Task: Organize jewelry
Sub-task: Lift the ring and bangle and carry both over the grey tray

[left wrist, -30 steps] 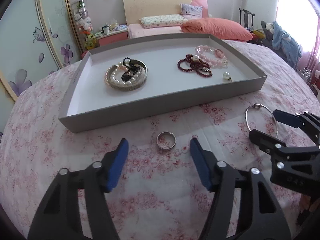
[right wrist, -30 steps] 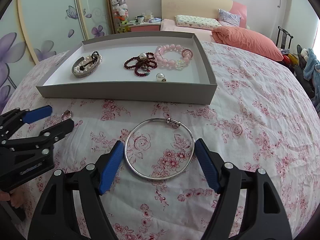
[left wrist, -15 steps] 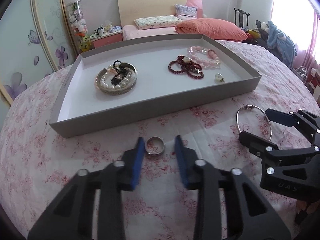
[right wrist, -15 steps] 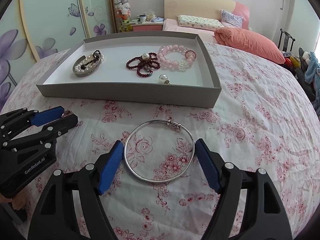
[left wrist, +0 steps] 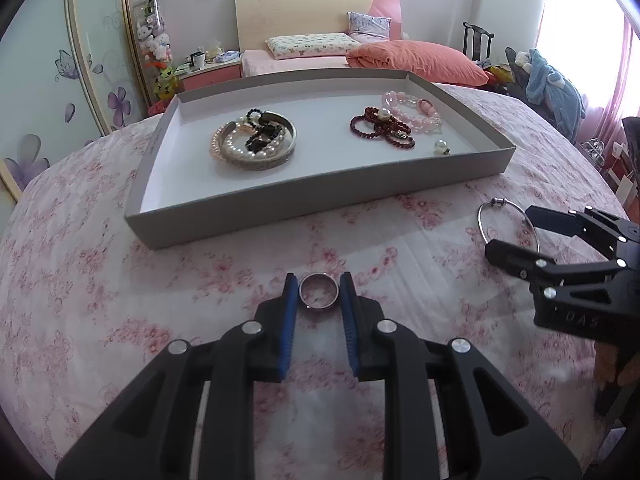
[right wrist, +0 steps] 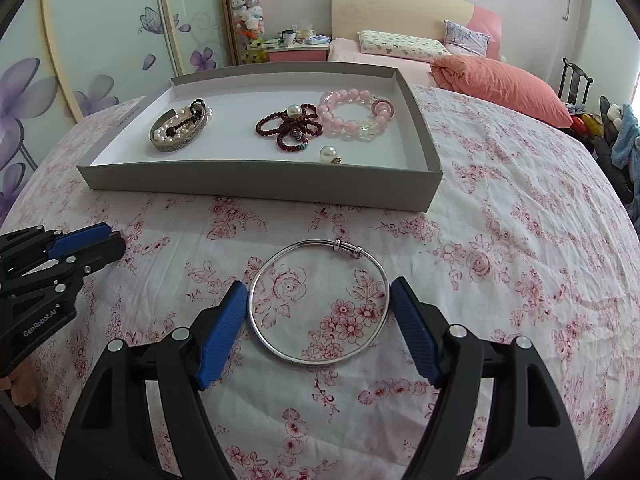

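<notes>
A silver ring (left wrist: 319, 291) lies on the floral bedspread in front of the grey tray (left wrist: 320, 196). My left gripper (left wrist: 319, 293) is closing, and its blue pads (left wrist: 290, 300) touch the ring on both sides. The same gripper shows at the left edge of the right wrist view (right wrist: 106, 240). A thin silver bangle (right wrist: 318, 302) lies flat between the fingers of my right gripper (right wrist: 318, 306), which stands open with the pads just outside the bangle's rim. The left wrist view shows the bangle (left wrist: 486, 220) partly hidden behind the right gripper (left wrist: 516, 232).
The tray (right wrist: 260, 184) holds a metal cuff with pearl and black bead bracelets (right wrist: 180, 126), a dark red bead string (right wrist: 290, 128), a pink bead bracelet (right wrist: 356, 114) and a loose pearl (right wrist: 328, 154). Beyond it are a bed with an orange pillow (right wrist: 500, 88) and wardrobe doors.
The left gripper's jaws have narrowed from wide open to touching the ring, and the gripper has moved forward around it. The right gripper and the bangle have stayed put.
</notes>
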`<state>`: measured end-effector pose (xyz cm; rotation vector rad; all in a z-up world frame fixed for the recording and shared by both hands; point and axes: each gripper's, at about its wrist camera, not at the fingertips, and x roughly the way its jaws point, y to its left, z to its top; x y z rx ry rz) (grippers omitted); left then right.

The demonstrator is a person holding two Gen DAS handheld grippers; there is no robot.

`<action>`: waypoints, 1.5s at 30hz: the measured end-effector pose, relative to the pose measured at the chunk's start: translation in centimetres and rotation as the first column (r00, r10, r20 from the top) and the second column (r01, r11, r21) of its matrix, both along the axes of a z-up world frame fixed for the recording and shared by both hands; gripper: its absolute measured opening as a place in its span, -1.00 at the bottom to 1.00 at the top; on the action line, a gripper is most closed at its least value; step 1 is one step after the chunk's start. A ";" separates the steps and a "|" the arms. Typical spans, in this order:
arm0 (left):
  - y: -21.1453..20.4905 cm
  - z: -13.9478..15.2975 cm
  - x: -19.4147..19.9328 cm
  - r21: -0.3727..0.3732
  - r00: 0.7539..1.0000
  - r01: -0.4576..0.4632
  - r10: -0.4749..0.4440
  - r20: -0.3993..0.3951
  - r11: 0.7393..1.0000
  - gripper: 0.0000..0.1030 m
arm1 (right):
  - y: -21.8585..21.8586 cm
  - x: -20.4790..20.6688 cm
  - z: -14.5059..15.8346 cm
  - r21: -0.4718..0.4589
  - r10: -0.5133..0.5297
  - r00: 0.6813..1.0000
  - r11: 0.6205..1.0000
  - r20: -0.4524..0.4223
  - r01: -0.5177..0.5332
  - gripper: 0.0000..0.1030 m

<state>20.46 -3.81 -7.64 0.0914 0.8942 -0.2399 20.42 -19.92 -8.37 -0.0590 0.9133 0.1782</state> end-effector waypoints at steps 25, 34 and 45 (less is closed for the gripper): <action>1.4 1.4 -1.8 -0.030 0.997 -0.017 0.020 0.069 0.999 -0.57 | 1.1 -1.2 1.3 0.043 0.038 0.998 0.998 0.054 -0.040 0.42; 1.9 2.1 -2.1 -0.043 0.994 -0.048 0.052 0.091 0.998 -0.57 | 1.7 -1.9 2.5 0.056 0.051 0.993 0.997 0.110 -0.058 0.42; 2.2 3.3 -2.5 -0.049 0.987 -0.076 0.082 0.137 0.996 -0.57 | 2.3 -2.6 4.0 0.066 0.072 0.978 0.994 0.196 -0.086 0.42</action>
